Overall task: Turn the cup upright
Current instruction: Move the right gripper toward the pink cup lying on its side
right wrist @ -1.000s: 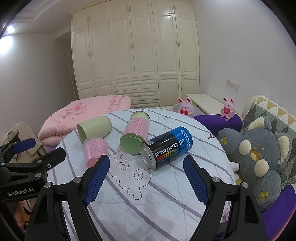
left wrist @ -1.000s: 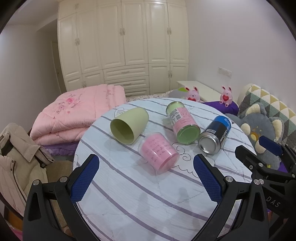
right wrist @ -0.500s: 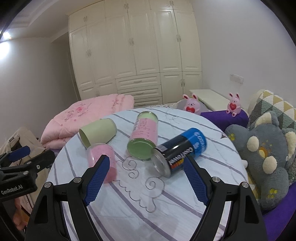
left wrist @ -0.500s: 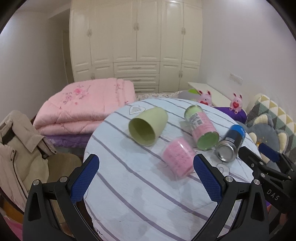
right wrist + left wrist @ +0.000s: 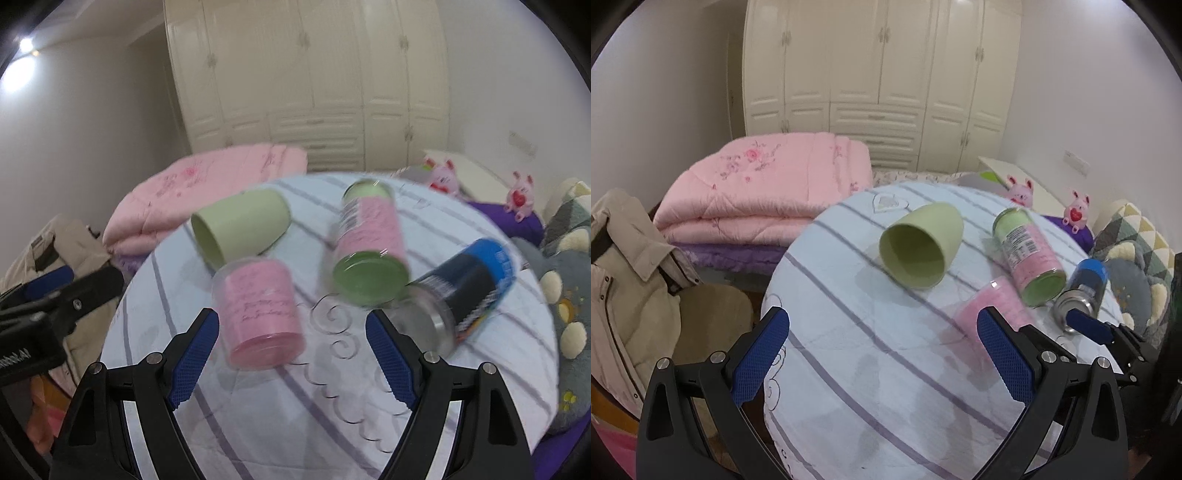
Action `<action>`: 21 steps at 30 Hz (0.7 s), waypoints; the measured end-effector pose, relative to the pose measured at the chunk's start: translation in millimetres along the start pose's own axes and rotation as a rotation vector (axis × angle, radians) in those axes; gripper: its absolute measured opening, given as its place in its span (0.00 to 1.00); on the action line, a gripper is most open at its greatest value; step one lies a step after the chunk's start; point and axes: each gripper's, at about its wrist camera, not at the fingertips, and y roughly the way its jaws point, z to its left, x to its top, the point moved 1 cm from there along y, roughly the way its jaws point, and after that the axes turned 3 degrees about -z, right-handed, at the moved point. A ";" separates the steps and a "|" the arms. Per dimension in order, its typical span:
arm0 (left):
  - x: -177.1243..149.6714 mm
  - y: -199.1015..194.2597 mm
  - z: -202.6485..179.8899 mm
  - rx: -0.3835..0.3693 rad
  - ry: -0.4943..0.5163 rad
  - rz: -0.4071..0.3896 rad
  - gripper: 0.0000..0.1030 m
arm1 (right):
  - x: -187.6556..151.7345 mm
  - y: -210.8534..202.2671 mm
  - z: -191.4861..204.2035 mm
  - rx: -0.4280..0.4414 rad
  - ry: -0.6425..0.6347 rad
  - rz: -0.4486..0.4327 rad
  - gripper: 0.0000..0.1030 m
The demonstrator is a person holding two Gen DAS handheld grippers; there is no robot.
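Observation:
A pale green cup [image 5: 921,246] lies on its side on the round striped table [image 5: 871,369], mouth toward me; it also shows in the right wrist view [image 5: 240,225]. A pink clear cup [image 5: 260,314] lies on its side in front of it, partly hidden behind my left finger in the left wrist view [image 5: 990,306]. My left gripper [image 5: 882,354] is open and empty, near the table's front left. My right gripper [image 5: 291,354] is open and empty, just in front of the pink cup.
A pink-and-green canister [image 5: 369,251] and a blue-black can [image 5: 465,291] lie on their sides at right. A folded pink quilt [image 5: 764,199], a beige coat [image 5: 624,280] on a chair, plush toys [image 5: 1134,284] and a wardrobe [image 5: 879,85] surround the table.
Both grippers have moved left and closer to the table. The right wrist view now faces the pink cup and is motion-blurred. The cups and cans have not moved.

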 end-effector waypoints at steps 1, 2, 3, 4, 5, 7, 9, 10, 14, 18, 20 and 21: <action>-1.1 2.8 1.2 0.001 0.001 0.008 1.00 | -0.5 5.0 0.4 0.012 0.011 0.013 0.81; -2.3 5.3 3.3 -0.001 -0.001 0.011 1.00 | -1.1 10.6 -0.2 0.023 0.025 0.029 0.81; -3.3 7.2 4.8 -0.002 -0.003 0.013 1.00 | -1.5 14.1 -1.8 0.028 0.038 0.045 0.81; -3.9 9.7 4.7 -0.007 -0.005 0.018 1.00 | -2.5 18.8 -1.5 0.035 0.049 0.060 0.81; -5.0 12.5 5.4 -0.014 -0.007 0.020 1.00 | -3.6 23.6 -2.1 0.040 0.066 0.073 0.81; -6.9 18.9 6.5 -0.017 -0.006 0.037 1.00 | -3.6 29.7 -3.1 0.053 0.092 0.095 0.81; -9.4 23.7 8.0 -0.022 -0.010 0.047 1.00 | -4.5 37.0 -3.4 0.077 0.123 0.113 0.81; -10.4 26.1 8.6 -0.026 -0.010 0.056 1.00 | -4.9 40.4 -3.6 0.074 0.131 0.123 0.81; -12.3 30.9 11.6 -0.025 -0.008 0.066 1.00 | -5.1 50.5 3.7 0.042 0.117 0.139 0.81; -14.6 34.5 17.0 -0.021 -0.019 0.075 1.00 | -6.1 54.0 8.3 0.008 0.092 0.149 0.80; -14.9 35.2 21.0 -0.017 -0.024 0.080 1.00 | -7.3 56.6 8.4 0.012 0.103 0.161 0.79; -14.8 35.1 22.3 -0.016 -0.025 0.081 1.00 | -7.5 56.5 7.4 0.010 0.111 0.165 0.75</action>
